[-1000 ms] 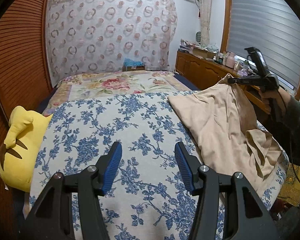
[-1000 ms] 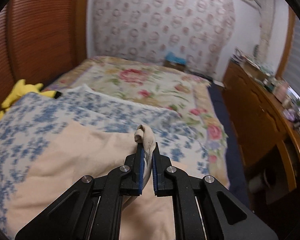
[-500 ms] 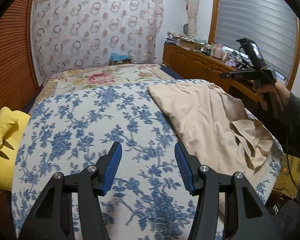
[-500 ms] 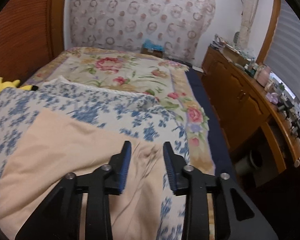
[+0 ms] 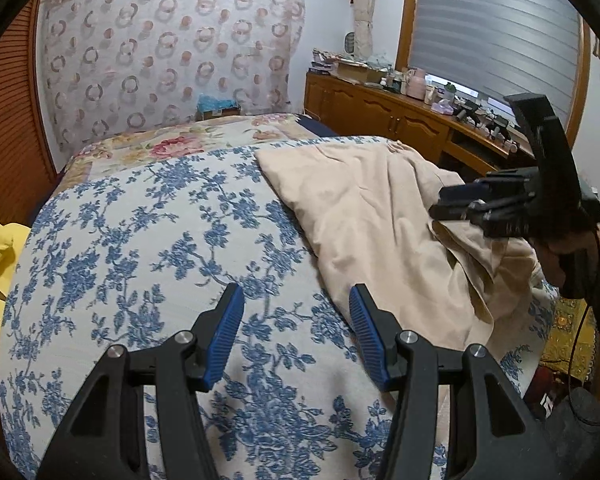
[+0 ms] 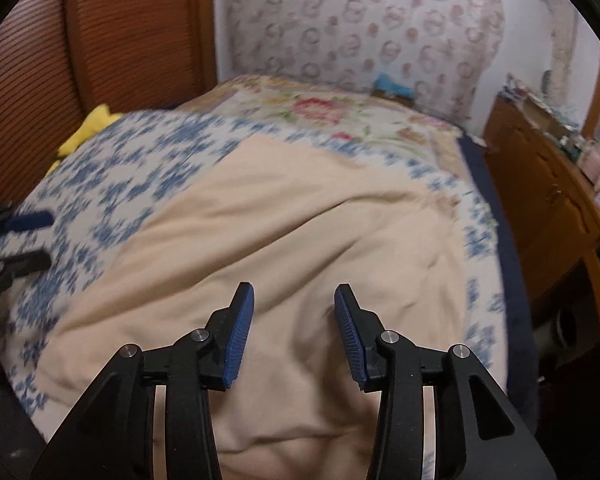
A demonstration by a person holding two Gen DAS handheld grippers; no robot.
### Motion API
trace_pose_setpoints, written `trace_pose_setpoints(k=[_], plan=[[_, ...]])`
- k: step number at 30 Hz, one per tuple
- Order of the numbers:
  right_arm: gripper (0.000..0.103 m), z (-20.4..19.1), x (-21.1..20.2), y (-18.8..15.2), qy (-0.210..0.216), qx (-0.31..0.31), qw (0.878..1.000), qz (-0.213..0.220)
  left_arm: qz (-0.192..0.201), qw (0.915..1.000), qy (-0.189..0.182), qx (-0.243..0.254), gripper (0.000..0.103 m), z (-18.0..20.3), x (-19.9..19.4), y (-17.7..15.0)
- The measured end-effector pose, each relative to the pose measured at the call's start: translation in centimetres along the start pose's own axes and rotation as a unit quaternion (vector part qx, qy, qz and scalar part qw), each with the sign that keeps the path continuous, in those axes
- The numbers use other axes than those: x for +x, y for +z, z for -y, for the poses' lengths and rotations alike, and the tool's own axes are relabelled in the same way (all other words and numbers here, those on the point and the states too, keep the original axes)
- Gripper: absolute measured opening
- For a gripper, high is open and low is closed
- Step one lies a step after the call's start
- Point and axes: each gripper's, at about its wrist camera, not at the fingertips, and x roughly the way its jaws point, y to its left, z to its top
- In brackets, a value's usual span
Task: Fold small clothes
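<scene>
Beige garment [image 6: 300, 232] lies on the bed [image 5: 140, 240]; right claw [image 6: 294, 320], at its 6 o'clock, is opening, empty; left claw [image 5: 296, 320] is spread, empty.

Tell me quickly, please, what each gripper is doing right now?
Left gripper: open, empty, over the bedspread.
Right gripper: jaws opening, empty, above the beige garment.

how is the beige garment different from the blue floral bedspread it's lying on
The beige garment is plain; the blue floral bedspread carries a blue flower print on white. The garment is rumpled with loose folds at one end; the bedspread lies smooth. The garment covers only one side of the bedspread, which spans the bed. Both are soft fabric, and neither is gripped.
</scene>
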Motion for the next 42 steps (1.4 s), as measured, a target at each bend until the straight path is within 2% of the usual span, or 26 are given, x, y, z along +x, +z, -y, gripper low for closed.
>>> trace_pose_setpoints(k=[5, 9, 13, 16, 22, 26, 31, 35, 39, 42], plan=[[0.042, -0.6, 1.3, -1.3, 0.012, 0.001, 1.000, -0.028, -0.008, 0.9999, -0.007, 0.010, 0.054, 1.0, 0.4, -0.4], [0.042, -0.4, 1.0, -2.2, 0.023, 0.007, 0.999, -0.033, -0.014, 0.9996, -0.016, 0.017, 0.054, 1.8, 0.6, -0.6], [0.009, -0.5, -0.1, -3.4, 0.051, 0.000, 0.998, -0.034, -0.016, 0.9994, -0.021, 0.020, 0.054, 2.3, 0.8, -0.5], [0.005, -0.2, -1.8, -4.5, 0.051, 0.004, 0.999, -0.016, -0.018, 0.9993, -0.025, 0.023, 0.054, 2.6, 0.9, -0.5], [0.004, 1.8, -6.7, -6.6, 0.036, 0.035, 0.999, 0.021, -0.021, 0.9989, -0.033, 0.028, 0.054, 3.3, 1.0, -0.4], [0.004, 3.4, -9.1, -8.3, 0.016, 0.050, 0.998, 0.021, -0.022, 0.9986, -0.037, 0.033, 0.054, 3.8, 1.2, -0.3], [0.005, 4.1, -10.0, -9.9, 0.010, 0.056, 0.998, 0.000, -0.026, 0.9982, -0.040, 0.036, 0.054, 4.3, 1.4, -0.4], [0.028, 4.1, -10.6, -10.0, -0.012, 0.062, 0.998, 0.007, -0.028, 0.9981, -0.040, 0.038, 0.054, 4.6, 1.4, -0.4], [0.038, 4.7, -11.0, -9.4, -0.011, 0.081, 0.996, 0.033, -0.029, 0.9980, -0.039, 0.040, 0.054, 4.9, 1.4, -0.4], [0.039, 5.1, -10.7, -9.0, -0.020, 0.094, 0.994, 0.042, -0.031, 0.9979, -0.041, 0.040, 0.054, 4.9, 1.5, -0.5]])
